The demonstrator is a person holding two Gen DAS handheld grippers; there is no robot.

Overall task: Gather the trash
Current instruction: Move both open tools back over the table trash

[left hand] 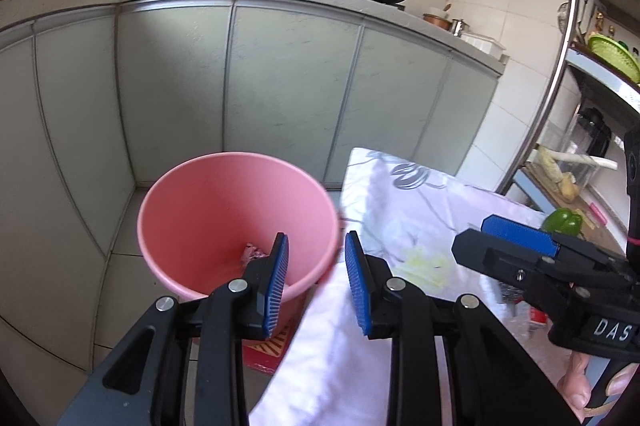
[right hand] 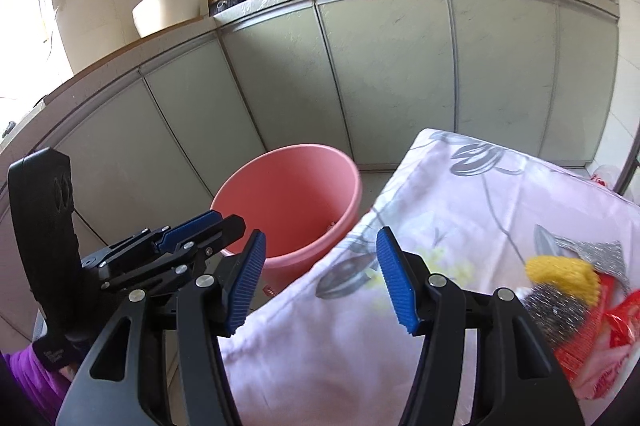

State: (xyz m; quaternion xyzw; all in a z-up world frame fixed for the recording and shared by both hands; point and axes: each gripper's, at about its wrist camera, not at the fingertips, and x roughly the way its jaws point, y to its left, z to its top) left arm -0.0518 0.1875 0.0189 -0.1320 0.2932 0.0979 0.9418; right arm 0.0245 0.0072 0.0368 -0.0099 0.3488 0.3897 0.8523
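Both tools, left (left hand: 316, 266) and right (right hand: 320, 278), agape and empty; pink bucket (left hand: 236, 210) with crumpled scrap (left hand: 252, 252) inside.

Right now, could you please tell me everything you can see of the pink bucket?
The pink bucket is a round, smooth, plastic-looking tub that narrows toward its base. It stands upright on the tiled floor, before the grey cabinet doors, beside the cloth-covered table. It is nearly empty, with one small crumpled scrap at the bottom. Neither tongs touch it.
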